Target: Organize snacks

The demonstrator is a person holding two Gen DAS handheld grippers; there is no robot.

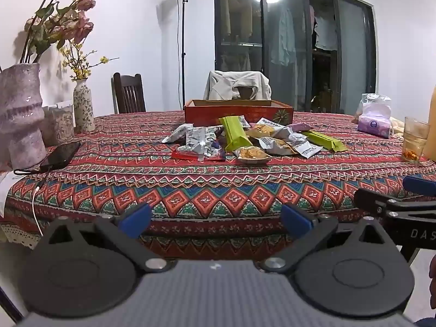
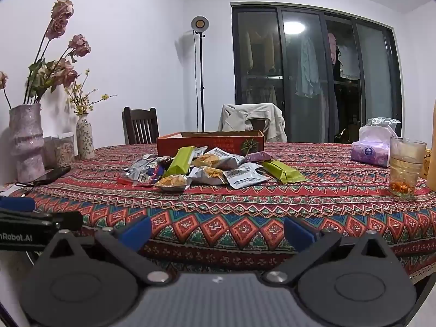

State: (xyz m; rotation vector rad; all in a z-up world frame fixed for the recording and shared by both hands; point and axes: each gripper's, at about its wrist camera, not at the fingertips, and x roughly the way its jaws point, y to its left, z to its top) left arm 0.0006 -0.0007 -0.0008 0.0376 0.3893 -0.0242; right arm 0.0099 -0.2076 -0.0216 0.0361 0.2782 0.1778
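Observation:
A pile of snack packets [image 1: 245,141] lies mid-table on the patterned cloth: silver packets, two green bars [image 1: 235,133], clear packs of yellow snack [image 1: 253,154]. The pile also shows in the right wrist view [image 2: 207,171]. Behind it stands an open red box [image 1: 238,113], also in the right wrist view [image 2: 209,143]. My left gripper [image 1: 216,219] is open and empty at the table's near edge. My right gripper [image 2: 218,231] is open and empty, also short of the pile. Each shows at the other view's edge.
Two vases with flowers [image 1: 20,114] [image 1: 84,106], a phone with cable [image 1: 60,155] at left. A tissue pack [image 1: 374,122], a glass of drink [image 2: 406,167] and an orange bottle [image 1: 432,125] at right. Chairs [image 1: 128,92] stand behind the table.

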